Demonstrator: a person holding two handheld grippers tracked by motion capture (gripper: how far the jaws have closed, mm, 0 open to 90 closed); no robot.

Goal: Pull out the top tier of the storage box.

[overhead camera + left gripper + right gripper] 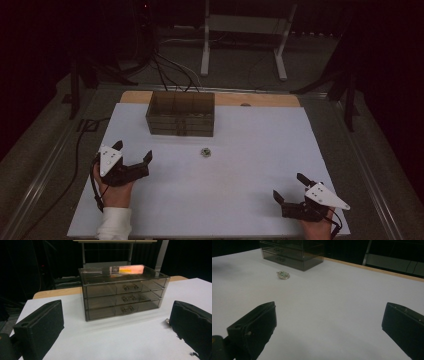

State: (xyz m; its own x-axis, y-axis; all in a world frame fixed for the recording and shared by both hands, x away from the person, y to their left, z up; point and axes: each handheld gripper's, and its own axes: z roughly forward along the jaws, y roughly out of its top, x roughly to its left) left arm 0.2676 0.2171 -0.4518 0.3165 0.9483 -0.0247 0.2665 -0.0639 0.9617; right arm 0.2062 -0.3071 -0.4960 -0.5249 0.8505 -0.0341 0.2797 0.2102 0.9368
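Both tongs [134, 152] [289, 187] gape empty, trinket [205, 152] before drawer box [181, 114]

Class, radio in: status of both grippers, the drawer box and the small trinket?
Left gripper open, right gripper open, both empty. Drawer box shut; trinket lies loose before it. Nothing in the way.

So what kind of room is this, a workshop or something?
Probably a lab or recording bay rather than a workshop: a white table ringed by dark curtains, cables trailing over the floor behind, and only a smoky drawer box and a small trinket set out between the hand-held tongs.
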